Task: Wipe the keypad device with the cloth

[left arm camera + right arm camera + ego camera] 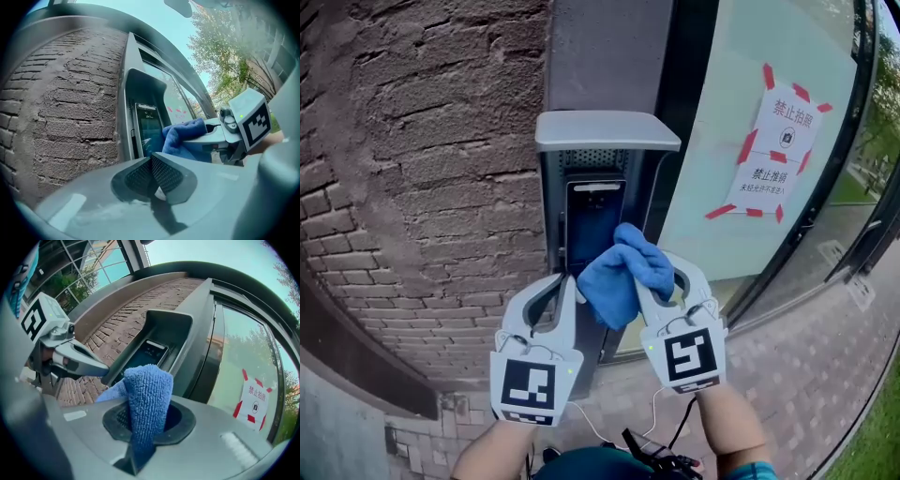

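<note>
The keypad device (594, 225) is a dark upright panel on a wall post, under a grey hood (607, 129). A blue cloth (624, 270) covers its lower right part; whether it touches the screen I cannot tell. My right gripper (654, 281) is shut on the cloth (147, 399), which stands bunched up between its jaws in front of the device (146, 354). My left gripper (567, 281) is shut with nothing in it, just left of the cloth at the device's lower edge. From the left gripper view, the device (149, 129), the cloth (183, 135) and the right gripper (213, 136) show beyond the closed jaws.
A rough brick wall (422, 169) fills the left. Right of the post is a dark-framed glass pane (741, 122) with a white notice (773, 155) taped on in red. Paving (787, 366) lies below.
</note>
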### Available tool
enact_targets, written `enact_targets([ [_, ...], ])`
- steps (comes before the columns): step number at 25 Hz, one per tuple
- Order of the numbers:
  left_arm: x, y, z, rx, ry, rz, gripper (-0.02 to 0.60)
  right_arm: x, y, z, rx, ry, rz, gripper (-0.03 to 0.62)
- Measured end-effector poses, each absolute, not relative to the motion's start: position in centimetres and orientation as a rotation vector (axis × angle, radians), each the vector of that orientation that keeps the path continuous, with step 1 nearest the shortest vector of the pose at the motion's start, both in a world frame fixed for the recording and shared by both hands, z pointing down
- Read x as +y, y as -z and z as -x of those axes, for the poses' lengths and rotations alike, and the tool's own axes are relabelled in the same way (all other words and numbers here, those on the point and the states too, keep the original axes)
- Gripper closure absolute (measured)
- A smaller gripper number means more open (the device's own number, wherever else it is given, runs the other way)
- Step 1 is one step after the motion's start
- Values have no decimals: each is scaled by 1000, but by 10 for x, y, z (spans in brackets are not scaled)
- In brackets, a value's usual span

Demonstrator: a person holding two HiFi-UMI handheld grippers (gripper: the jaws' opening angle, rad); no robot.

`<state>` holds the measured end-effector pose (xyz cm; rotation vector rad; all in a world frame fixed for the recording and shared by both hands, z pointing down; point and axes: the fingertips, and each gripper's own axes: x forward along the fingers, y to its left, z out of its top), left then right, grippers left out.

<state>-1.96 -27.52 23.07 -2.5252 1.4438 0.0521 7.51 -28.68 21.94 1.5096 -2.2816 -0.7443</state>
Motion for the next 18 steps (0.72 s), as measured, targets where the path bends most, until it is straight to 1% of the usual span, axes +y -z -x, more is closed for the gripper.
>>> enact_targets([
  [3,-276,-236,20,1446,-36,2526,588,-286,-233,-76,-2302,704,-1484,549],
  [5,-277,-240,21,1450,-29,2519,588,-281,-224,-75,-2330,715,-1495,549],
  [13,-275,-232,32,1462,-55,2505,588,-266,-116,-64,-2324,948,-1628,549],
  [18,-272,-227,44,1486,-72,2491,588,-283,-79,-38,-2287,1047,-1591,549],
])
